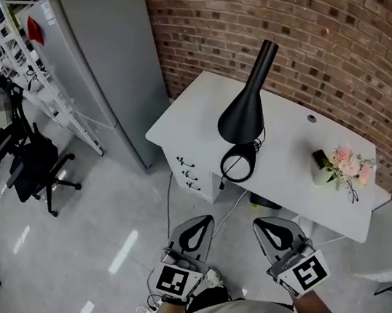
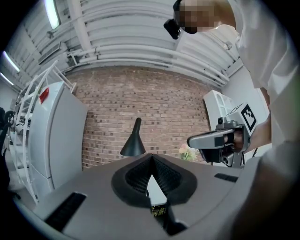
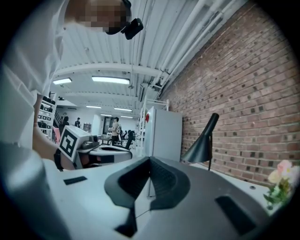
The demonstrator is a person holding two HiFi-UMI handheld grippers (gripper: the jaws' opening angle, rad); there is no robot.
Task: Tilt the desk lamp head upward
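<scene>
"Where is the lamp?"
"The black desk lamp [image 1: 242, 114] stands on the white desk [image 1: 197, 115] by the brick wall [image 1: 293, 26], shade facing down."
"The claws?"
"Left gripper [image 1: 209, 219] and right gripper [image 1: 257, 222] are both pinched together and empty, side by side, short of the desk."

The grey body of the left claw [image 2: 151, 156] hides the foot of the lamp [image 2: 134, 142] and whatever it stands on. The right claw [image 3: 150, 160] hides that foot too, and the flowers [image 3: 281, 180] run off the right edge there. From above, the shade [image 1: 240, 117] overlaps the lamp's round base [image 1: 236, 167]. People [image 3: 115, 125] far across the room are too small to make out.
</scene>
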